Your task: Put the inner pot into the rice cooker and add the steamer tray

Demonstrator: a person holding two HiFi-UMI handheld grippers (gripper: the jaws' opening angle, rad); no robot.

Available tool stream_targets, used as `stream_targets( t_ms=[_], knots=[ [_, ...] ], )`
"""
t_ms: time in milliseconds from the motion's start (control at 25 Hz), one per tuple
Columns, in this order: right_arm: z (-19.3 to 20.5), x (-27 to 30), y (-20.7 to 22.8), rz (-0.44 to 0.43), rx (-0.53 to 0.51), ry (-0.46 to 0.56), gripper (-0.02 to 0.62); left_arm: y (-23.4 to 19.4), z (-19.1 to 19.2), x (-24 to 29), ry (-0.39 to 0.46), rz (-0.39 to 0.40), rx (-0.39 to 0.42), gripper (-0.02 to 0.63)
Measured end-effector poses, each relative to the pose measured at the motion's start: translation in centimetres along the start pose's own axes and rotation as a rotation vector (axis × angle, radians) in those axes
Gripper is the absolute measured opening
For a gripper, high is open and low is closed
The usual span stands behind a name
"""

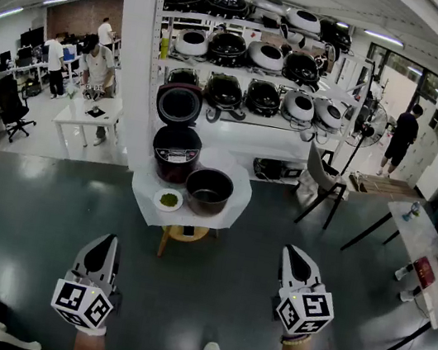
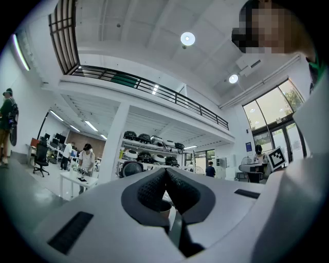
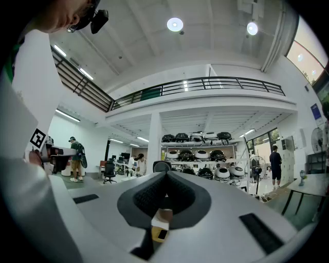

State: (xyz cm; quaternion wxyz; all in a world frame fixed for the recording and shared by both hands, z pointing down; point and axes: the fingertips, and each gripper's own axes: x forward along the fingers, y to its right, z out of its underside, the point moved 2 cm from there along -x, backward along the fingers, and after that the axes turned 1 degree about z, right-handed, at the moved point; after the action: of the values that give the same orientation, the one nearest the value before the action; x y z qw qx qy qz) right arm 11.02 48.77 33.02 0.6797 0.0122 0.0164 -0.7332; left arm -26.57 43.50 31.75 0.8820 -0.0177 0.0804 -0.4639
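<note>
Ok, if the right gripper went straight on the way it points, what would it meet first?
Nothing close: the way looks free up to the white table, probably around the inner pot; depth is unclear.

Ahead of both sets of jaws, a white-covered table (image 1: 225,213) bears a dark maroon-and-black rice cooker (image 1: 175,152), a black inner pot (image 1: 209,189) with a dull grey sheen, and a white dish (image 1: 168,200) of green bits. The left gripper (image 1: 109,240) and right gripper (image 1: 296,253) are pale grey with black dimpled pads (image 2: 149,192). Each of the 2 carries a cube (image 1: 82,303) patterned with black-and-white square markers. The floor (image 1: 44,215) below is glossy dark grey.
</note>
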Motion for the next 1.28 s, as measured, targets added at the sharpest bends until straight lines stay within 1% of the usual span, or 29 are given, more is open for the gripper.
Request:
stream_targets(
  t_ms=[160, 360, 480, 600, 680, 760, 840, 960, 1080, 1280],
  knots=[
    [0.6, -0.3, 0.0, -0.016, 0.036, -0.008, 0.005, 0.7, 0.4, -0.3, -0.021, -0.005, 0.015, 0.021],
    [0.3, -0.6, 0.0, 0.005, -0.006, -0.017, 0.003, 1.3, 0.6, -0.4, -0.024, 0.001, 0.019, 0.021],
    [-0.3, -1.2, -0.1, 0.006, -0.006, 0.016, 0.003, 1.7, 0.6, -0.6, -0.032, 0.005, 0.024, 0.021],
    [-0.2, -1.5, -1.0, -0.039, -0.057, 0.013, 0.006, 1.8, 0.9, -1.1, -0.038, 0.009, 0.020, 0.021],
    [-0.1, -1.6, -1.8, -0.098, -0.099, -0.009, 0.005, 2.0, 1.2, -1.3, -0.049, 0.027, 0.011, 0.021],
    [-0.3, -1.7, -2.5, -0.159, -0.103, -0.028, 0.005, 2.3, 1.3, -1.4, -0.051, 0.039, 0.012, 0.021],
    [-0.4, -1.8, -2.8, -0.181, -0.099, -0.050, 0.005, 2.5, 1.4, -1.6, -0.049, 0.051, 0.003, 0.021],
    [-0.1, -1.9, -2.7, -0.170, -0.083, -0.078, 0.005, 3.0, 1.4, -1.5, -0.043, 0.074, -0.013, 0.021],
    [0.1, -1.7, -2.9, -0.176, -0.043, -0.077, 0.005, 3.1, 1.1, -1.0, -0.045, 0.089, -0.012, 0.021],
    [0.6, -1.2, -1.8, -0.148, -0.031, -0.079, 0.005, 4.1, 1.4, 0.2, -0.030, 0.147, -0.061, 0.021]
  ],
)
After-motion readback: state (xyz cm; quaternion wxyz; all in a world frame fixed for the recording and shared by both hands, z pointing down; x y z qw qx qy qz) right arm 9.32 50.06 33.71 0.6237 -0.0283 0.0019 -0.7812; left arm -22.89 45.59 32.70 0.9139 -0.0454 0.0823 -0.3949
